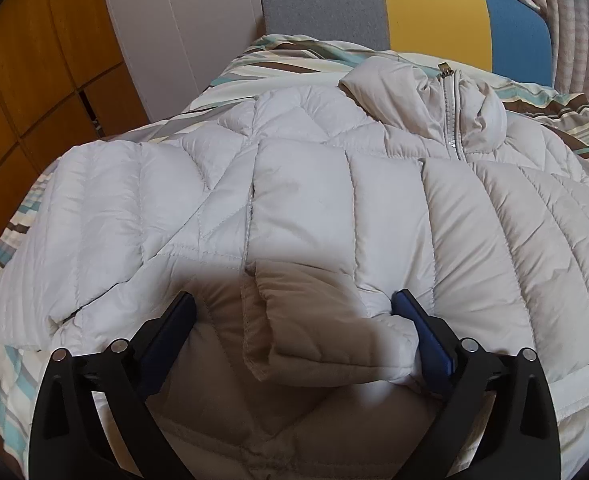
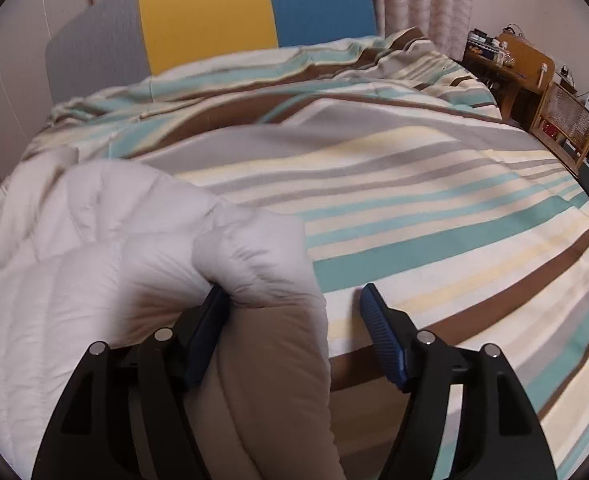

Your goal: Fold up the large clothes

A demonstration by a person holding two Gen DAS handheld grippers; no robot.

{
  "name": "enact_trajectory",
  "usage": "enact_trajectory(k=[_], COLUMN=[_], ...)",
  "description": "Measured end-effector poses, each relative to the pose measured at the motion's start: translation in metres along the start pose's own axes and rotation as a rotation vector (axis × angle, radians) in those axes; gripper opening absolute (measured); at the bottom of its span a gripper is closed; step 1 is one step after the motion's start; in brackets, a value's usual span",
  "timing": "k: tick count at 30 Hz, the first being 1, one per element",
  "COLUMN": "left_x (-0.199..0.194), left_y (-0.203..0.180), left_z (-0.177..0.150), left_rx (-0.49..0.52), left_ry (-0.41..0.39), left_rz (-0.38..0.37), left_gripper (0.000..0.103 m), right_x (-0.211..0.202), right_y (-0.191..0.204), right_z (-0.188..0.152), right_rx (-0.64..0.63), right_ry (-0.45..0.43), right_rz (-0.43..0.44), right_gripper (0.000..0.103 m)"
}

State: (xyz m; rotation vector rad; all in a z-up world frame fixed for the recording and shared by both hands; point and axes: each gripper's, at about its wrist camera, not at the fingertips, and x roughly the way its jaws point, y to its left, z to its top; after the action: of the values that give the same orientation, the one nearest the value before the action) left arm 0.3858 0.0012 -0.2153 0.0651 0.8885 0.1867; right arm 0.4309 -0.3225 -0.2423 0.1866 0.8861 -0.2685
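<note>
A white quilted puffer jacket (image 1: pixel 334 200) lies on the striped bed, collar and zip (image 1: pixel 452 116) at the far side. One sleeve (image 1: pixel 106 216) is spread out to the left. My left gripper (image 1: pixel 294 308) is open just above the jacket's front; a folded flap of the jacket lies between its blue pads. In the right wrist view my right gripper (image 2: pixel 294 300) is open. A bulging fold of the jacket (image 2: pixel 262 248) lies between its fingers, against the left pad (image 2: pixel 210 328). The right pad (image 2: pixel 382 332) is apart from the fabric.
The striped bedspread (image 2: pixel 434 220) stretches to the right of the jacket. A grey, yellow and blue headboard (image 2: pixel 214 20) stands at the far end. Wooden furniture and a rattan chair (image 2: pixel 562 124) stand beyond the bed's right edge. An orange wooden cabinet (image 1: pixel 34 80) is on the left.
</note>
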Motion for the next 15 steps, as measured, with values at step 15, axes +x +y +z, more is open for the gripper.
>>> enact_trajectory(k=[15], left_x=[0.000], left_y=[0.002], left_z=[-0.003], left_rx=[-0.015], left_ry=[-0.003], left_rz=[-0.014], left_gripper=[0.099], right_x=[-0.089], right_y=[-0.043], right_z=[-0.034], right_rx=[0.134], right_ry=[-0.105], right_rz=[0.041], right_gripper=[0.071])
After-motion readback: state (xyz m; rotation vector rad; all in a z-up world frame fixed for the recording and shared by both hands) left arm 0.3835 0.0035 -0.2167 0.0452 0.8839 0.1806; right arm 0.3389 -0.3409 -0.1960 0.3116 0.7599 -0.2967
